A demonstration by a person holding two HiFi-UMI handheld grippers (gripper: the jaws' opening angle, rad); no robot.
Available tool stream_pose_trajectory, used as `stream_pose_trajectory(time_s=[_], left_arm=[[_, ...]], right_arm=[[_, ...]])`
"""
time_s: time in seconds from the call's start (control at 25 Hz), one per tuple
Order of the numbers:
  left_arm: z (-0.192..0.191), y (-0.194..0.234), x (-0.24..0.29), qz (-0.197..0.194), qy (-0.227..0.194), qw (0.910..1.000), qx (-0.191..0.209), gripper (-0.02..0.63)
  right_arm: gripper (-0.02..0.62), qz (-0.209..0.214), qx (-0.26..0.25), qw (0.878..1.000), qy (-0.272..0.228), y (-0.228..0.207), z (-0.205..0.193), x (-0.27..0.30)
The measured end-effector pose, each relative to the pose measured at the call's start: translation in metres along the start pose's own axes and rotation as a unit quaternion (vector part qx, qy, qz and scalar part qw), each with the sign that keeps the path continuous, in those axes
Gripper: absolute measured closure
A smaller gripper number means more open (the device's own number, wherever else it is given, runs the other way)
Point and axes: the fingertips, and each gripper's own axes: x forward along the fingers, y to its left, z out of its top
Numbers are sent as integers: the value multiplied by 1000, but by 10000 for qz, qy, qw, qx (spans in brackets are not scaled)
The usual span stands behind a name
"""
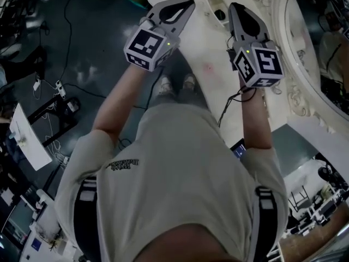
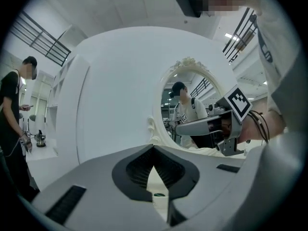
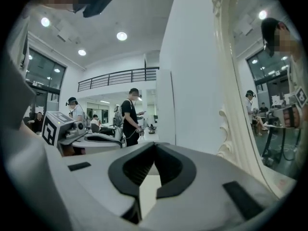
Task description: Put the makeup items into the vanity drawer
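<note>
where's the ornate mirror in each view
Head view: mirror at the right edge, upper half.
Left gripper view: mirror centre right, an oval.
Right gripper view: mirror along the right side.
Shared landmark: its carved white frame.

Beige T-shirt (image 1: 180,162), black straps (image 1: 86,212); left gripper (image 1: 185,7) and right gripper (image 1: 237,10) grey.

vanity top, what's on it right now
A small pale box and a faint pink smudge show on the vanity top. The left gripper and right gripper hide parts of it.
</note>
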Motion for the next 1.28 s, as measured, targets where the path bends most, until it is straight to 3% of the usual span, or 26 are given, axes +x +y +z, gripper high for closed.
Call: stream_pose_trajectory(time_s=[0.36, 0.52, 0.84, 0.96, 1.12, 1.28], left_arm=[[53, -29, -67, 120, -460, 9986, 247, 594], [64, -39, -89, 235, -434, 9973, 547, 594], [58, -47, -121, 352, -436, 9984, 96, 594], [69, -47, -132, 506, -612, 9964, 295, 595], [77, -60, -137, 387, -687, 9953, 553, 595], [72, -64, -137, 317, -654, 9969, 302, 595]], right_arm=[[589, 494, 104, 9962, -706, 60, 47, -50], [589, 681, 12, 9955, -654, 81, 48, -65], [589, 879, 111, 9952, -421, 105, 25, -82], [589, 932, 248, 9946, -375, 110, 22, -84], [589, 994, 362, 9934, -433, 117, 27, -88], [591, 982, 379, 9934, -453, 119, 28, -87]])
